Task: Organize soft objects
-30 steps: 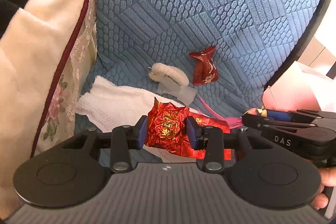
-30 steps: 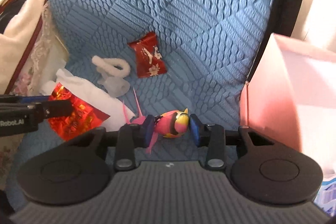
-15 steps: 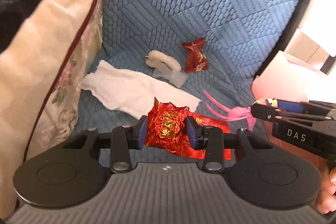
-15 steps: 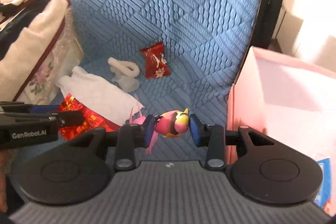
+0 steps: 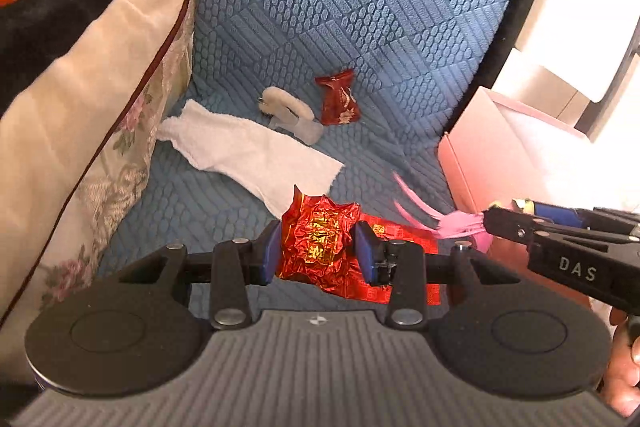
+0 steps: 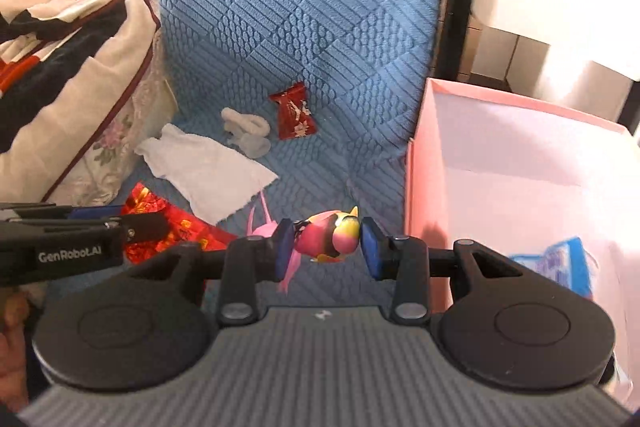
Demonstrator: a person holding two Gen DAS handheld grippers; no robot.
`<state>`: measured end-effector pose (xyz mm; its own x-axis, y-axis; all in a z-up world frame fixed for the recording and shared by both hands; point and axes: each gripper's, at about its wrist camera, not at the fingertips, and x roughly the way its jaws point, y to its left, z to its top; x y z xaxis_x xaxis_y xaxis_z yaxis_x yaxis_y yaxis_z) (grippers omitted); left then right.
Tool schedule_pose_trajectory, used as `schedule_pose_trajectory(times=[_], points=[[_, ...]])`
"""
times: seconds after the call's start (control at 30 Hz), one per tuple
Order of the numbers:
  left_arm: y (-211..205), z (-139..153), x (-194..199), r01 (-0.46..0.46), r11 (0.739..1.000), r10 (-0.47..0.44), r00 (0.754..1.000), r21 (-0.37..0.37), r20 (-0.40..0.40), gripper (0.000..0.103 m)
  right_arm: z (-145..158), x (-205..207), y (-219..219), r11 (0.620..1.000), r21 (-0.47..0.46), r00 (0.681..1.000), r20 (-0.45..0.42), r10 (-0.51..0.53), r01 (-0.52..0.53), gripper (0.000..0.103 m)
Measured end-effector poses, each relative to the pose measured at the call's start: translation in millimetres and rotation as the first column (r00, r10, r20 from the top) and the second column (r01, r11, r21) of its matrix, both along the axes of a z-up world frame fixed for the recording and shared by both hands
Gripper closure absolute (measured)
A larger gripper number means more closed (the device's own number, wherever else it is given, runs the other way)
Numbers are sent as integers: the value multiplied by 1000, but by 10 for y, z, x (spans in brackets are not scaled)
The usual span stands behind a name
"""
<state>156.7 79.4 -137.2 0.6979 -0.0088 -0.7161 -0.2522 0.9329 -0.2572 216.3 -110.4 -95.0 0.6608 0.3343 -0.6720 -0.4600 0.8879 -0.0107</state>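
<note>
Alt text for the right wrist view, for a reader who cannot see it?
The right gripper jaws clamp a pink-and-yellow toy bird above a blue quilted seat, beside an open pink box. A white cloth lies beyond.

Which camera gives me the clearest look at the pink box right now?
The right wrist view: the pink box fills its right side, showing the open top, the inner walls and a blue packet inside. The left wrist view catches only a corner and outer wall of it, partly behind the right gripper.
</note>
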Motion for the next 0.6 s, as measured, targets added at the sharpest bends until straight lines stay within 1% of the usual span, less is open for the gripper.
schedule_pose_trajectory(times=[0.1, 0.2, 0.33, 0.4, 0.43, 0.5, 0.6], points=[[2, 31, -91, -8, 1000, 9, 1000, -18, 9, 58, 15, -115, -86, 1000, 2, 1000, 0, -7, 7, 63], [50, 62, -127, -30, 998, 31, 999, -54, 10, 58, 38, -225, -140, 1000, 11, 1000, -17, 0, 0, 63], [10, 135, -166, -18, 999, 19, 1000, -50, 14, 58, 72, -336, -191, 1000, 9, 1000, -15, -8, 8, 63], [-35, 138, -215, 5, 999, -5, 1000, -43, 10, 58, 74, -375, -225, 1000, 14, 1000, -24, -11, 11, 63], [-44, 117, -250, 0, 999, 0, 1000, -44, -2, 58, 73, -390, -247, 1000, 15, 999, -30, -13, 14, 63], [-23, 65, -310, -13, 997, 11, 1000, -70, -23, 58, 82, -427, -275, 1000, 17, 999, -36, -12, 13, 63], [-24, 113, -346, -27, 997, 26, 1000, -72, -17, 58, 121, -468, -300, 1000, 9, 1000, -26, -4, 4, 63]])
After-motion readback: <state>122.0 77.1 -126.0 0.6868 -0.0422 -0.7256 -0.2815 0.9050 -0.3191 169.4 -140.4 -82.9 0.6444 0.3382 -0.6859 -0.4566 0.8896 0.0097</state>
